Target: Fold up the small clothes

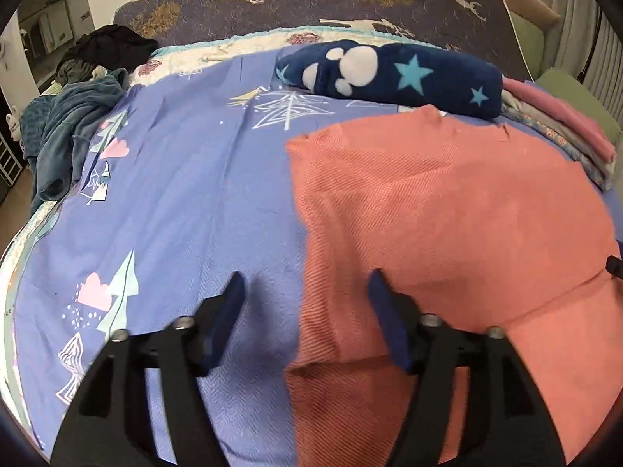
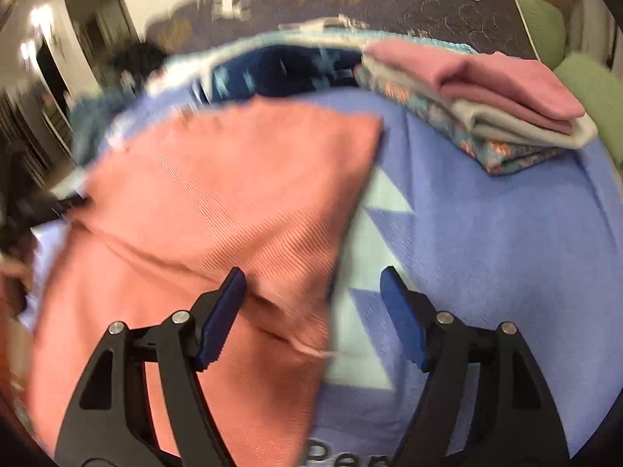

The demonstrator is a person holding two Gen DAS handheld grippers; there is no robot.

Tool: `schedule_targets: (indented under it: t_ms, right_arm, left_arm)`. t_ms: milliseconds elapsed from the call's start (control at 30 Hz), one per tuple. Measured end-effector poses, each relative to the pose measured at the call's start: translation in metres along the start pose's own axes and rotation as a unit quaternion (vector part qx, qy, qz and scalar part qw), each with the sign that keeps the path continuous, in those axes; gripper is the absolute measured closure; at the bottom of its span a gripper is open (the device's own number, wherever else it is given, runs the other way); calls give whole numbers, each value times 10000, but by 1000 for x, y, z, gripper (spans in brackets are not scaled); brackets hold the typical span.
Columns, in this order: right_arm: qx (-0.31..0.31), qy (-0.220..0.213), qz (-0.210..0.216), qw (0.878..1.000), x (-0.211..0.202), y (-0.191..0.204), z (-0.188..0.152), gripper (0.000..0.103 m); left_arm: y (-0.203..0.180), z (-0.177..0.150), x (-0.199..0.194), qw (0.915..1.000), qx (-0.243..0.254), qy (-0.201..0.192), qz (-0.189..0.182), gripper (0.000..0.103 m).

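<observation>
- Left wrist view: the left claw (image 1: pixel 305 313) gapes wide and empty over the left edge of the coral garment (image 1: pixel 447 210), which lies flat on the blue bedspread (image 1: pixel 175 202).
- Right wrist view, blurred: the right claw (image 2: pixel 311 311) gapes wide and empty over the garment's right edge, near folded clothes (image 2: pixel 502 113).

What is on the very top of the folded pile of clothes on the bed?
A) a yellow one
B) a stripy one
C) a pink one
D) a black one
C. In the right wrist view the folded pile has a pink garment on top, with a grey one and a flowery one under it.
</observation>
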State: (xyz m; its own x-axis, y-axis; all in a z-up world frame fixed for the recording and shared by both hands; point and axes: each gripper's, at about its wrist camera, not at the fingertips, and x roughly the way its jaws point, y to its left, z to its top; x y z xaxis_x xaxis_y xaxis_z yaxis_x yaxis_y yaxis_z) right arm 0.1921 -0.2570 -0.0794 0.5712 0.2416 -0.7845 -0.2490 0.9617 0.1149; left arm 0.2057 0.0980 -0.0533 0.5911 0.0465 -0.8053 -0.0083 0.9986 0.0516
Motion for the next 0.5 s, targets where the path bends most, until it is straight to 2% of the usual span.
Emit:
schedule_targets:
  t_ms: [33, 133, 233, 333, 400, 500]
  right_arm:
    - [-188, -16, -155, 9997, 0, 3, -1, 29]
    - [-130, 13, -515, 9986, -4, 1, -1, 26]
    - [404, -80, -197, 9990, -13, -15, -3, 27]
    - [864, -411, 380, 9947, -21, -26, 5, 27]
    - [1128, -553, 734, 9894, -19, -29, 19, 27]
    - [1373, -424, 917, 9854, 4, -36, 48, 27]
  left_arm:
    - [4, -3, -1, 10000, -58, -57, 12, 22]
    - [18, -7, -4, 9990, -376, -43, -248, 22]
    - [22, -9, -13, 9984, -399, -148, -370, 22]
    - [23, -2, -21, 9952, -453, -368, -781, 22]
    - [23, 10, -21, 9936, -481, -463, -914, 22]
    - [23, 35, -1, 9917, -612, -283, -1095, 23]
